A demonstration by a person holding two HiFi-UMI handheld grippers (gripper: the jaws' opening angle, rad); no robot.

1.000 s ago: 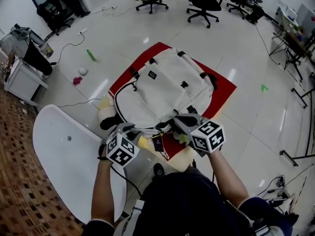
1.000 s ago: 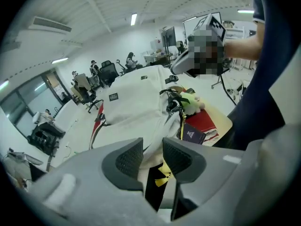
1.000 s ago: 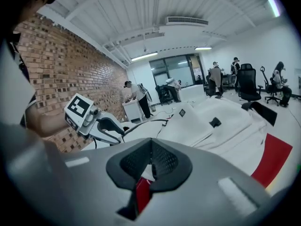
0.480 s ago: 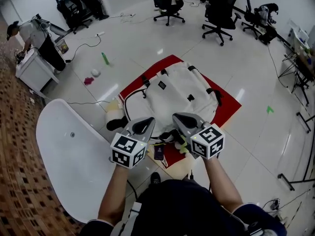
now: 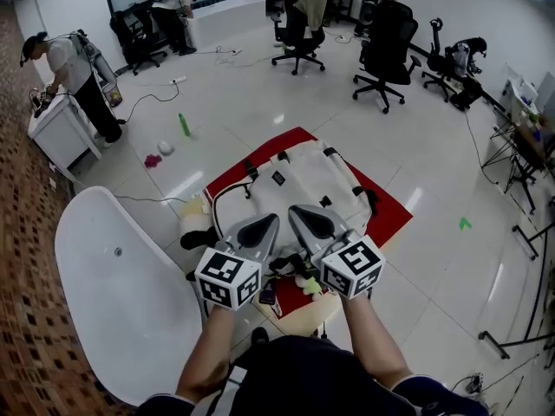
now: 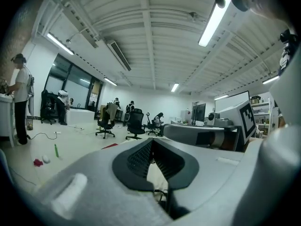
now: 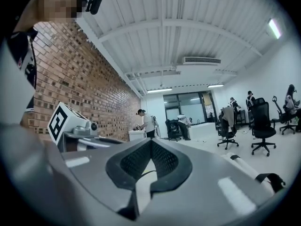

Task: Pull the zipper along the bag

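In the head view a white bag (image 5: 299,176) with black straps lies on a red mat (image 5: 388,217) on the floor. Both grippers hang side by side in the air over the bag's near edge, pointing away from me. The tips of my left gripper (image 5: 267,222) meet, and nothing shows between its pads (image 6: 141,157). My right gripper (image 5: 299,211) is shut too, its tips (image 7: 151,141) touching with nothing gripped. Through the gap under each pair of pads I see only white bag cloth (image 7: 146,169). The zipper itself is hidden under the grippers.
A white oval tabletop (image 5: 113,293) lies at my left. Pale foam pads (image 5: 195,206) stick out from under the mat. A green bottle (image 5: 184,124) and small toys lie on the floor beyond. Office chairs (image 5: 386,55) and people (image 5: 74,68) stand further back.
Both grippers have lifted off the bag's near edge and drawn together, now pointing out across the room. The left jaws went from open to shut. The head view has tilted up.
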